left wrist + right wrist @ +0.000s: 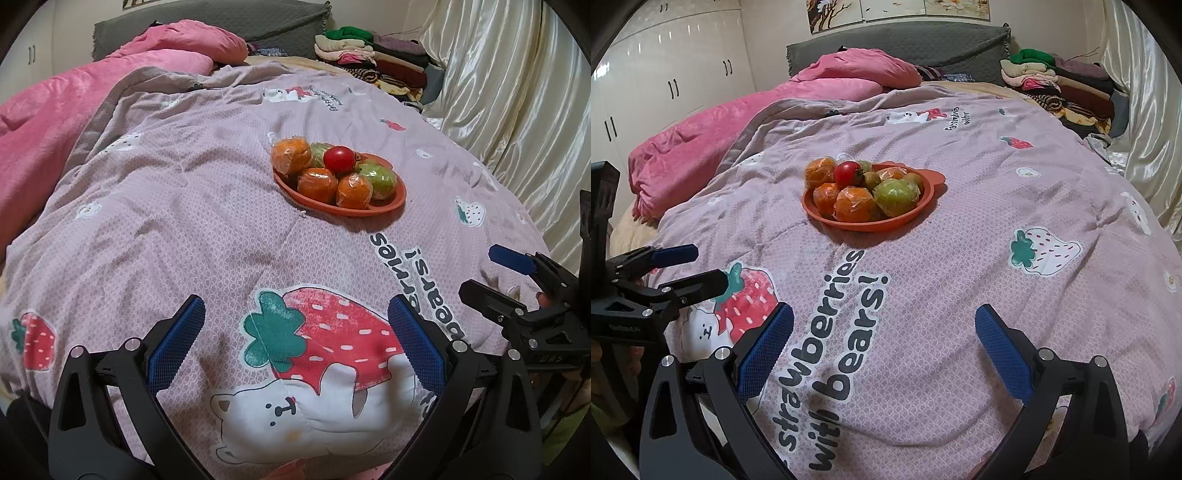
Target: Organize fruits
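1. Left wrist view: my left gripper point(295, 343) fills the bottom of the frame, its two blue-padded fingers point(177, 343) spread wide apart with nothing between them. They hang over a printed strawberry and bear on the quilt point(184, 206).
2. Just right of centre in the upper half, an orange dish point(397, 197) rests on the quilt, well apart from my fingers.
3. The dish is piled with fruit: several oranges in clear wrap point(317, 184), greenish wrapped fruits point(378, 179) on its right side, and a red tomato point(339, 158) on top of the heap.
4. At the right edge my right gripper point(491, 273) pokes in from the side, its fingers parted and empty.
5. A pink blanket point(55, 110) lies at upper left, and a stack of folded clothes point(373, 59) sits at the top, right of centre.
6. Right wrist view: my right gripper point(884, 350) occupies the bottom of the frame, blue fingers point(1001, 350) wide open and holding nothing, above the words "strawberries with bears!" on the quilt point(997, 184).
7. The orange dish point(923, 205) sits slightly left of centre in the upper half, still far from these fingers.
8. Wrapped oranges point(853, 205) crowd its left and front, a large green fruit point(895, 195) sits at the right, and the tomato point(847, 172) rests on top.
9. At the left edge my left gripper point(709, 267) shows from the side, fingers apart and empty.
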Demonstrator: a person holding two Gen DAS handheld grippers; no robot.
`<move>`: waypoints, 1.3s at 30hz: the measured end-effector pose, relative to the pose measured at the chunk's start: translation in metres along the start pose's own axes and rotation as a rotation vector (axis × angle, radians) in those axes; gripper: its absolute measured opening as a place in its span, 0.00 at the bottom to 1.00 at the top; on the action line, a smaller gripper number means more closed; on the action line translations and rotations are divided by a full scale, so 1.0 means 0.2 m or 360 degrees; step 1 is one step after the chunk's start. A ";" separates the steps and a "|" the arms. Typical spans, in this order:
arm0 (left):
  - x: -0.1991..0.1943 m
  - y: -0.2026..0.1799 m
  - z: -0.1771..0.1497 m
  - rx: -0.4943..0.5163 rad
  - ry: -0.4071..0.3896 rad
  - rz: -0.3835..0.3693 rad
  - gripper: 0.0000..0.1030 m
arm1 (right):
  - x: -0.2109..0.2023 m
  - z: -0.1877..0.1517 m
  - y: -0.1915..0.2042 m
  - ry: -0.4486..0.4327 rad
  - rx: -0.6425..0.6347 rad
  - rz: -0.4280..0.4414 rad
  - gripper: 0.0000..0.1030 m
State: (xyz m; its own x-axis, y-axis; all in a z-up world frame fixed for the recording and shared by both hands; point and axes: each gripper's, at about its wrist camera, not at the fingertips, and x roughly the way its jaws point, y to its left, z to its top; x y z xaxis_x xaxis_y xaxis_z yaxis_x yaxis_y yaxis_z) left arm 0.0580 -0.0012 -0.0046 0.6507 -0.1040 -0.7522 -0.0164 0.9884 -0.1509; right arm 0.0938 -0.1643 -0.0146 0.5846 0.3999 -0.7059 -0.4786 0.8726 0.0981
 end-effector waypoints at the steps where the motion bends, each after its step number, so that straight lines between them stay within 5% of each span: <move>1: 0.00 0.00 0.00 0.0000 0.0001 0.0001 0.91 | 0.00 0.00 0.00 0.0001 0.0000 0.0000 0.95; 39: -0.01 0.00 0.01 0.0006 0.0004 0.0030 0.91 | 0.01 -0.01 0.01 0.0019 -0.0018 -0.0043 0.95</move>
State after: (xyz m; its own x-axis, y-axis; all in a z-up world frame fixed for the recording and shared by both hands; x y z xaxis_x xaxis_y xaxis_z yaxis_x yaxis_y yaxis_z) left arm 0.0578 0.0001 -0.0010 0.6484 -0.0855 -0.7564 -0.0260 0.9906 -0.1343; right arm 0.0919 -0.1621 -0.0179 0.5893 0.3730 -0.7167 -0.4704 0.8796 0.0710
